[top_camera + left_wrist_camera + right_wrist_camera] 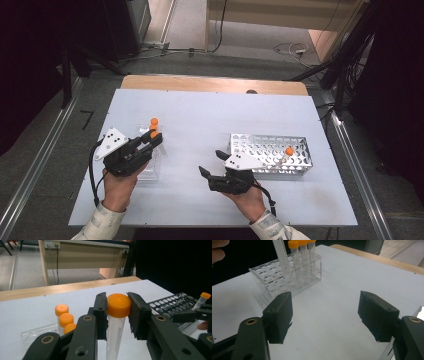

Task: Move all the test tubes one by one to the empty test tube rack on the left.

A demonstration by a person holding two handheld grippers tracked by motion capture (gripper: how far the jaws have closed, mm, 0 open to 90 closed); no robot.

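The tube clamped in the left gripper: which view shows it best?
The left gripper view: the tube stands close up, its orange cap pinched between the pads of the left gripper. The high view hides it behind the gripper body. The right gripper view shows its bare shaft above the clear rack.

Each black claw (150, 142) carries a grey three-cornered plate with dark dots and trails a black cable. Brass-ringed screws stud the jaws. Sleeves (102, 222) are pale and patterned.

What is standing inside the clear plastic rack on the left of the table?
Three orange-capped tubes stand in one row in the clear rack; its other holes look empty. The left claw grips a fourth tube, blocking the high view of the rack.
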